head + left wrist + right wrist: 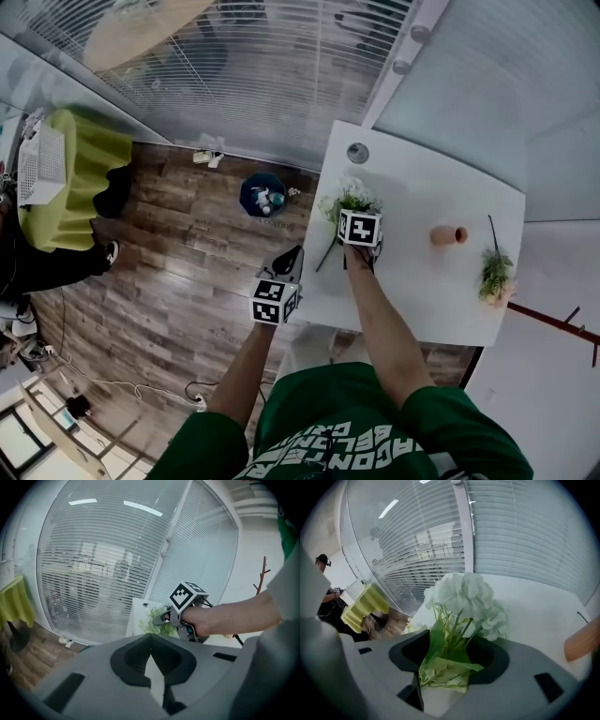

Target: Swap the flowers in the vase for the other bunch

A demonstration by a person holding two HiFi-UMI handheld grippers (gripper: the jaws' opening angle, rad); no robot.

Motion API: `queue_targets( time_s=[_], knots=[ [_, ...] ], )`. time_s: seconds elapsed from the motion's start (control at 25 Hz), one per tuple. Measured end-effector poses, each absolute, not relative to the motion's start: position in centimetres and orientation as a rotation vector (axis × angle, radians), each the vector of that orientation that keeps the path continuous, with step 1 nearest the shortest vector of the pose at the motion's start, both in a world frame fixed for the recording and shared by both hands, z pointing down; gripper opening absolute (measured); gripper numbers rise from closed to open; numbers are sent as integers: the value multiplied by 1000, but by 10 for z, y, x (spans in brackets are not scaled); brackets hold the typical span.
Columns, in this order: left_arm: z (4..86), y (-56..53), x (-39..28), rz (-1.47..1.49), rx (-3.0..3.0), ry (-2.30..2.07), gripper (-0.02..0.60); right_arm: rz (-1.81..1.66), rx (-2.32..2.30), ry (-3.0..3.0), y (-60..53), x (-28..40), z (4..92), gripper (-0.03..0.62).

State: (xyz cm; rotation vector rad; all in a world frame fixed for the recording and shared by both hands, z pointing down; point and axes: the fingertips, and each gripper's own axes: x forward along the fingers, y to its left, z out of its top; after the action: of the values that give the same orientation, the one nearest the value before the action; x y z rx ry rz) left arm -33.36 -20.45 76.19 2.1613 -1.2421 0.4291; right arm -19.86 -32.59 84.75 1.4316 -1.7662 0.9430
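A bunch of white flowers (352,197) (465,598) lies at the left end of the white table (422,300). Its green stems (443,667) run between the wide-apart jaws of my right gripper (358,223) (445,670), which is open and tilted down over them. A terracotta vase (448,235) (583,640) sits to the right with no flowers in it. The other bunch (494,272), green with a pinkish bloom, lies near the table's right edge. My left gripper (281,281) (151,645) hangs shut and empty off the table's left edge, over the floor.
A small round metal disc (357,153) lies at the table's far corner. A dark blue round bin (263,194) stands on the wooden floor to the left. Farther left are a yellow-green covered table (84,169) and a white basket (42,164). Glass walls with blinds stand behind.
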Motion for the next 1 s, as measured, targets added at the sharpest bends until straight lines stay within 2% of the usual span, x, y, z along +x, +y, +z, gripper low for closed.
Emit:
queue_targets(
  time_s=[0.2, 0.52, 1.0],
  knots=[
    [764, -203, -335, 422, 2142, -1254, 8, 908, 1394, -1826, -327, -202, 852, 206],
    [759, -199, -333, 405, 2135, -1270, 8, 878, 1336, -1959, -327, -202, 839, 71],
    [725, -186, -314, 371, 2201, -1286, 8, 792, 1328, -2100, -308, -186, 786, 44]
  ],
)
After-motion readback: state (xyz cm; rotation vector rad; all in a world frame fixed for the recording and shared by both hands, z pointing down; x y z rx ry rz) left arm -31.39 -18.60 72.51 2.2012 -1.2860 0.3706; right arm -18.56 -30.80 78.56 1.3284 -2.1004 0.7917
